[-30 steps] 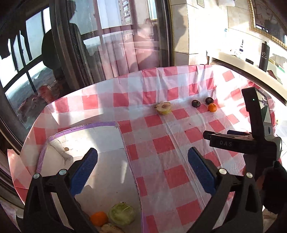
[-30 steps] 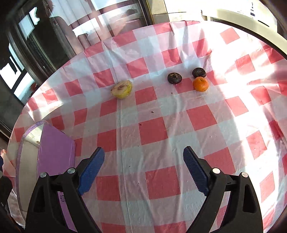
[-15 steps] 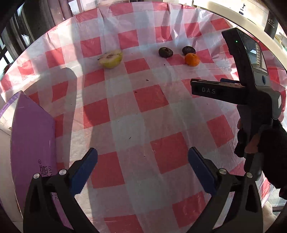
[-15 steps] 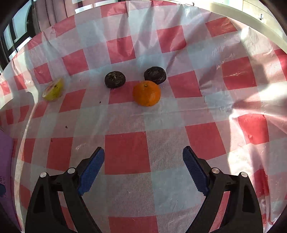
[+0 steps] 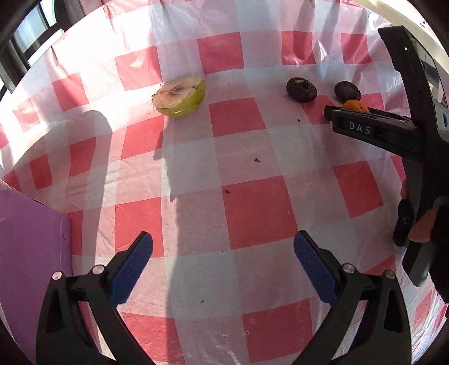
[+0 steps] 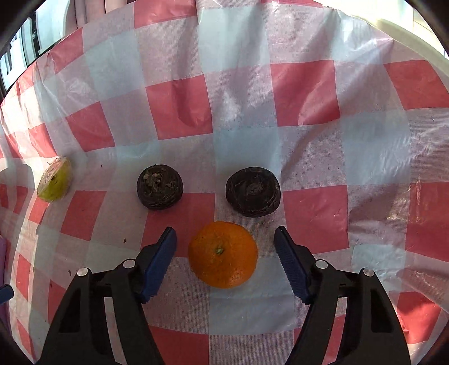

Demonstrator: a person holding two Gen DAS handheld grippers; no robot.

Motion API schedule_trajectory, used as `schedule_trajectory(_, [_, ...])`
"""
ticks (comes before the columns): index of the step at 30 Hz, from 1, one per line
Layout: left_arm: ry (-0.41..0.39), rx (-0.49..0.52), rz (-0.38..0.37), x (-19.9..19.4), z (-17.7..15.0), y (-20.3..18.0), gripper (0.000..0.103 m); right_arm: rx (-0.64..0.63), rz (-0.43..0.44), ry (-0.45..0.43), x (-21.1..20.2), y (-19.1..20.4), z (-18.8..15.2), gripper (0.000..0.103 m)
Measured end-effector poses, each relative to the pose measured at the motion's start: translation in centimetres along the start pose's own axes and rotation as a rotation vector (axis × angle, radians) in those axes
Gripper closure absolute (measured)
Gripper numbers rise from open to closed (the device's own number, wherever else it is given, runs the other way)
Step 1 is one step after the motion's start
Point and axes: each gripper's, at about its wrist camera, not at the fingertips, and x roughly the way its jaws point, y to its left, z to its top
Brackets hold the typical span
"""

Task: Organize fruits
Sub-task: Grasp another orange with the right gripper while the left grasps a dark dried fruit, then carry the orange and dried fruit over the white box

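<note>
An orange lies on the red-and-white checked tablecloth, between the open fingers of my right gripper, which do not touch it. Two dark round fruits lie just beyond it. A cut half pear lies far left. In the left wrist view my left gripper is open and empty over the cloth. The half pear lies ahead of it, the dark fruits to the right. The orange is mostly hidden behind the right gripper's body.
A purple box wall stands at the left gripper's left side. The table edge runs along the far side, with a window beyond it at the far left.
The right gripper has moved forward, so the orange now sits between its fingers. The left gripper has moved away from the purple box toward the half pear.
</note>
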Motion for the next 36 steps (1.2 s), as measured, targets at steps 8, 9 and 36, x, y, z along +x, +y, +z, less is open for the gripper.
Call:
schedule_trajectory(8, [-0.012,0.016,-0.033,3.0,5.6,-1.8,0.002,0.082,0.004,-0.015,-2.2,-3.0,-1.8,0.062])
schedule_trajectory(9, [-0.019,0.022,-0.043,3.4,6.4,-2.3,0.002,0.091,0.001,-0.014,-2.6,-3.4,-2.4,0.062])
schedule_trajectory(36, [-0.075,0.05,-0.202,-0.6,1.2,-2.4,0.062,0.14,-0.04,0.013,-8.5,-1.6,-10.9,0.062])
